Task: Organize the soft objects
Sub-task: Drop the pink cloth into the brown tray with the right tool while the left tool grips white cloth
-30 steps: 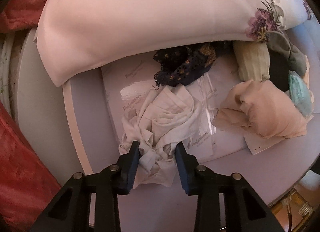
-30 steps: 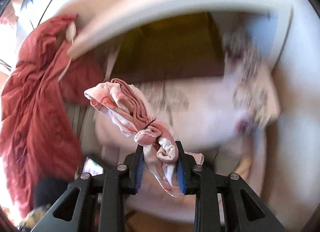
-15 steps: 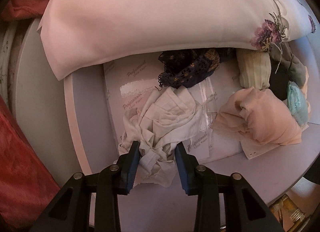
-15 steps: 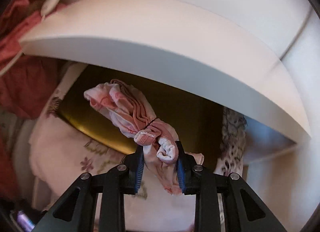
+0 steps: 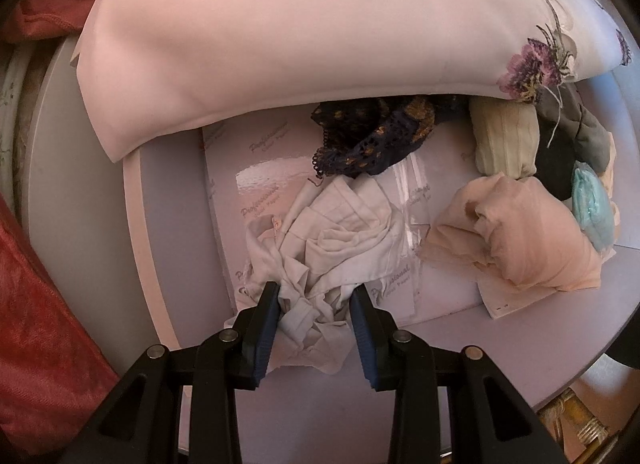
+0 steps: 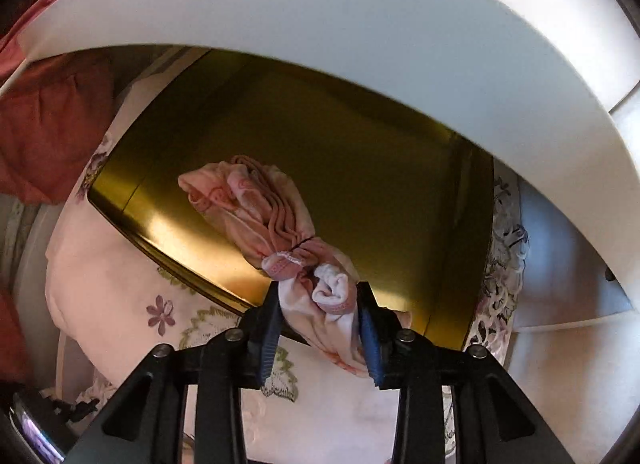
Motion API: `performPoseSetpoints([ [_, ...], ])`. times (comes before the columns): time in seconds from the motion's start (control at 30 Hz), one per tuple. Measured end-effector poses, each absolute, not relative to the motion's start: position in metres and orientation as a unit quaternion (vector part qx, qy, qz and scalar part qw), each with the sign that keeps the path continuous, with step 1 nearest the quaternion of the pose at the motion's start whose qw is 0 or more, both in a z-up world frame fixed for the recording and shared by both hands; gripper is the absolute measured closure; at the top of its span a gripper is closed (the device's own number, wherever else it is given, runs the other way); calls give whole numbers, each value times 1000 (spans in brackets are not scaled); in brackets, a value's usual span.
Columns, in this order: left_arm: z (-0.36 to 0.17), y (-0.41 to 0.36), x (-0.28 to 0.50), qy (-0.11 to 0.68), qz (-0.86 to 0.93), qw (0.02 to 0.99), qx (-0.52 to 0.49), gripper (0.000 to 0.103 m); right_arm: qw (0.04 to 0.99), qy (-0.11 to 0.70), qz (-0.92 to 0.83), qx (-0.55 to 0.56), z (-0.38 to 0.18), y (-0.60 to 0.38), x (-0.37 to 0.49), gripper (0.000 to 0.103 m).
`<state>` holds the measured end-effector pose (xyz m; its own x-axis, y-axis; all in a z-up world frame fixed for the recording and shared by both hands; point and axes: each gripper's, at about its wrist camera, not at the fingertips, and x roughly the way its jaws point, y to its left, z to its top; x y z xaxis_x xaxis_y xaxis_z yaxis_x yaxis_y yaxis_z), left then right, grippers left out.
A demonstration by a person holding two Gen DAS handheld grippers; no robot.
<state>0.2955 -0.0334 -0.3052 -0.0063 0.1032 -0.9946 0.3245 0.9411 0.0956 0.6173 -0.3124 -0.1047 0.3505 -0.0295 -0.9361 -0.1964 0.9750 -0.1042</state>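
The left gripper (image 5: 314,320) points straight down at the worktop (image 5: 440,348). Its jaws stand partly apart, with the lower folds of a crumpled white cloth (image 5: 332,248) between them; the pads touch the fabric on both sides. The cloth lies on a glossy printed sheet (image 5: 256,172). A dark lace piece (image 5: 372,136) lies just beyond it, and a peach cloth (image 5: 520,236) lies to the right. Cream, grey and teal pieces are bunched behind the peach one. A pale floral pillow (image 5: 300,36) overhangs the far side of the worktop.

The right gripper (image 6: 318,320) hangs above a gold tin (image 6: 340,168). Its jaws are opening, with a bunched pink patterned cloth (image 6: 260,208) between them, over the tin. The tin rests on floral bedding (image 6: 132,288) under a white curved panel (image 6: 360,24).
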Motion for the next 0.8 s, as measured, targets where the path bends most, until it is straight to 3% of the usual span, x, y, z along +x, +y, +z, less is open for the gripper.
performPoseSetpoints([
  [0.13, -305, -33, 294, 704, -82, 689, 149, 70, 818, 568, 44, -75, -99, -321, 612, 50],
  [0.4, -304, -36, 289, 703, -86, 690, 148, 72, 827, 557, 40, -60, -86, -339, 591, 47],
  [0.53, -305, -33, 289, 703, -81, 692, 143, 72, 852, 522, 29, -4, -67, -353, 566, 38],
  [0.8, -304, -24, 289, 701, -76, 697, 128, 71, 858, 512, 13, 28, -68, -360, 504, 38],
])
